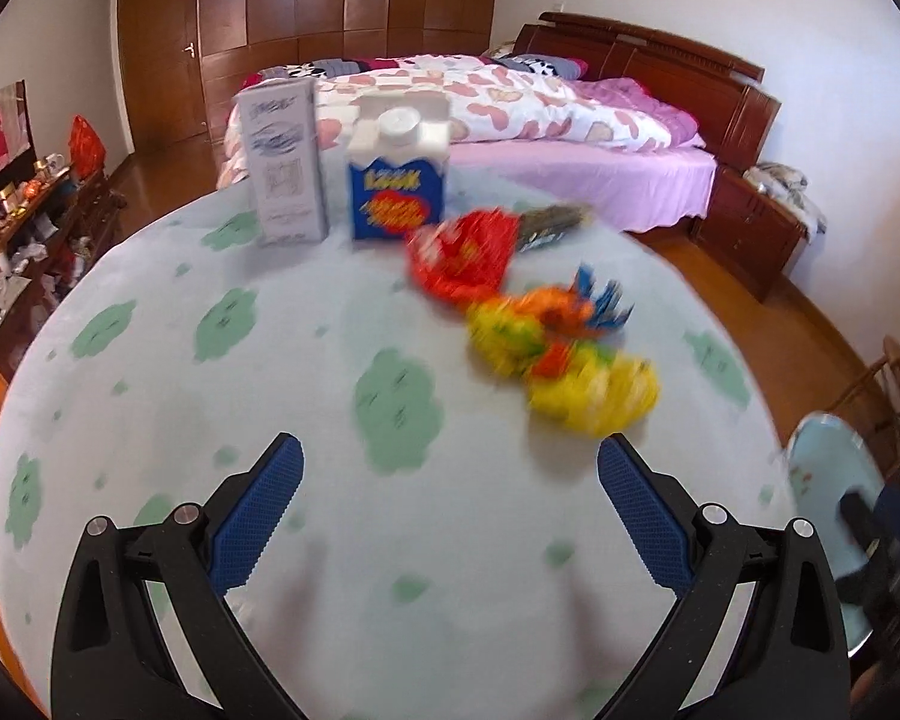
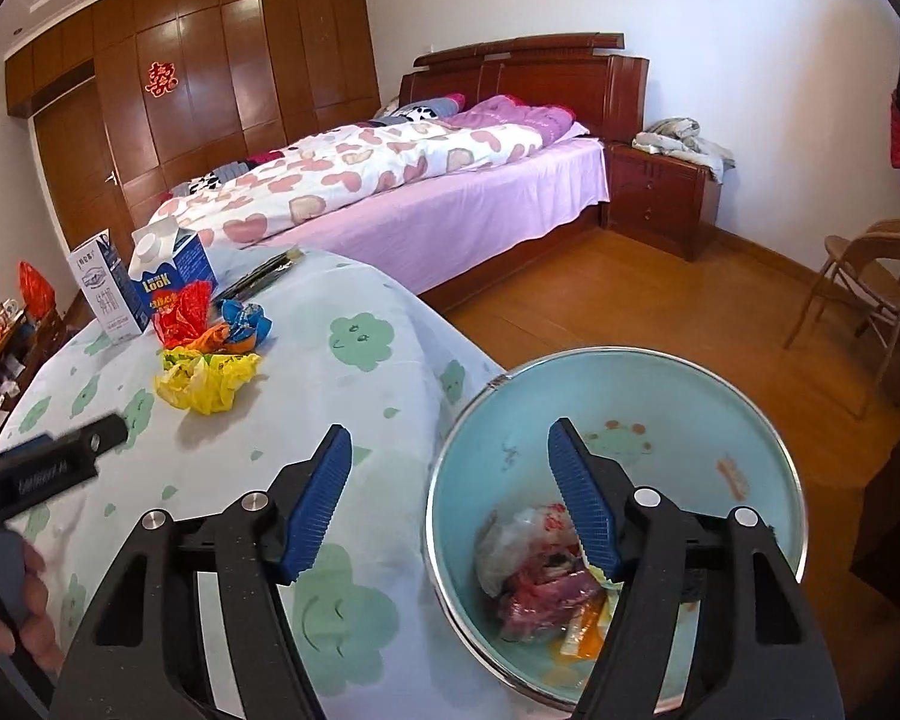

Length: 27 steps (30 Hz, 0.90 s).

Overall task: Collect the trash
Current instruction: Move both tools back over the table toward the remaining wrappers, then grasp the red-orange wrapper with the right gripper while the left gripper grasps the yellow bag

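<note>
Left tool (image 1: 450, 498) spread wide, nothing between its blue pads (image 1: 258, 516), hovering over the tabletop (image 1: 150, 408) with the green cloud-print cloth; right tool (image 2: 450, 498) also spread wide and empty, straddling the tabletop edge and the pale blue bin (image 2: 678, 396) beside it. We see the trash still on the tabletop as a loose string running from the cartons toward the near right in the left view: red wrapper (image 1: 462, 258), orange-and-blue wrapper (image 1: 576, 306), yellow wrapper (image 1: 588, 387), long axis of the row diagonal. Behind the red one lies a dark flat packet (image 1: 549, 225), its long axis pointing away toward the bed (image 1: 570, 162). Two cartons stand upright at the far side, a grey-white box (image 1: 285, 162) and a blue milk carton (image 1: 399, 180) with a white cap, just beside each other. The left view is motion-blurred, so we cannot read prints there; the right view is sharper and shows the same wrappers (image 2: 207, 354) clearly. Only the right view shows inside the bin: crumpled wrappers (image 2: 540, 576) at the bottom, partly hidden by the right finger. The left view catches only a cut-off sliver of the bin (image 1: 828, 480). The right view also shows the left tool's finger (image 2: 99, 435) from the side and part of the hand (image 2: 27, 618) holding it, cropped at the frame edge.
</note>
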Available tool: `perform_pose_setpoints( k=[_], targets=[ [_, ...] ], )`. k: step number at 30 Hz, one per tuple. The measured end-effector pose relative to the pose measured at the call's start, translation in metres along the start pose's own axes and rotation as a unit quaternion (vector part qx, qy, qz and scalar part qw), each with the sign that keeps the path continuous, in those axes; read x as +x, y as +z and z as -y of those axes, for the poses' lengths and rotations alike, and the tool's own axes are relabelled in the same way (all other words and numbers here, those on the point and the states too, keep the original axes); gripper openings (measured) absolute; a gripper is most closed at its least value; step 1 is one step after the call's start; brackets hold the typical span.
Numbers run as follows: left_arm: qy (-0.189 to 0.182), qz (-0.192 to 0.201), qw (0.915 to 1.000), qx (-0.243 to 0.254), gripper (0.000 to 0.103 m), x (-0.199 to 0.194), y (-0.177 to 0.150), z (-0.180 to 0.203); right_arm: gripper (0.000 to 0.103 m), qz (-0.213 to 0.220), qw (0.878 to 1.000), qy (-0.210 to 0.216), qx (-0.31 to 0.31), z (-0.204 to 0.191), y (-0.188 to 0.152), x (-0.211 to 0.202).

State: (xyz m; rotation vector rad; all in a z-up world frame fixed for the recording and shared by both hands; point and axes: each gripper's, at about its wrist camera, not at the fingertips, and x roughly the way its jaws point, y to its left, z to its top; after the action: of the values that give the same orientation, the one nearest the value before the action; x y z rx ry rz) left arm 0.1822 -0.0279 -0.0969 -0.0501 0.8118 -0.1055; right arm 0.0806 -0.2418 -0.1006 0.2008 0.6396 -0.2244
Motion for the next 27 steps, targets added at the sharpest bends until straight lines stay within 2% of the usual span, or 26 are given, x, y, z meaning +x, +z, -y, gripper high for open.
perform_pose_setpoints(
  k=[5,8,10,11,14,15,21,27],
  targets=[
    [-0.028,-0.004,0.9996,-0.002,0.095,0.023,0.027,0.032,0.068,-0.002,1.000,-0.003,0.006,-0.003,0.005,0.008],
    [-0.039,-0.040,0.9984,-0.006,0.076,0.049,0.030,0.040,0.068,-0.007,1.000,-0.007,0.014,-0.002,0.008,0.011],
    [-0.053,-0.062,0.9966,-0.015,0.071,0.061,0.026,0.037,0.068,-0.009,1.000,-0.008,0.014,0.001,0.011,0.013],
    [-0.061,-0.066,0.9958,-0.018,0.067,0.065,0.023,0.034,0.068,-0.010,1.000,-0.009,0.013,0.000,0.012,0.014],
    [-0.085,-0.062,0.9942,-0.024,0.049,0.066,0.022,0.024,0.068,-0.016,1.000,-0.006,0.013,-0.002,0.017,0.018],
    [-0.089,-0.061,0.9939,-0.025,0.047,0.063,0.022,0.019,0.068,-0.017,1.000,-0.004,0.010,-0.004,0.018,0.020],
    [-0.065,-0.049,0.9965,-0.016,0.043,0.043,0.015,-0.036,0.068,-0.019,1.000,0.018,-0.013,-0.023,0.025,0.029],
    [-0.007,-0.045,0.9990,-0.005,0.043,0.017,0.002,-0.099,0.068,-0.028,0.993,0.088,-0.074,-0.070,0.043,0.052]
  ],
)
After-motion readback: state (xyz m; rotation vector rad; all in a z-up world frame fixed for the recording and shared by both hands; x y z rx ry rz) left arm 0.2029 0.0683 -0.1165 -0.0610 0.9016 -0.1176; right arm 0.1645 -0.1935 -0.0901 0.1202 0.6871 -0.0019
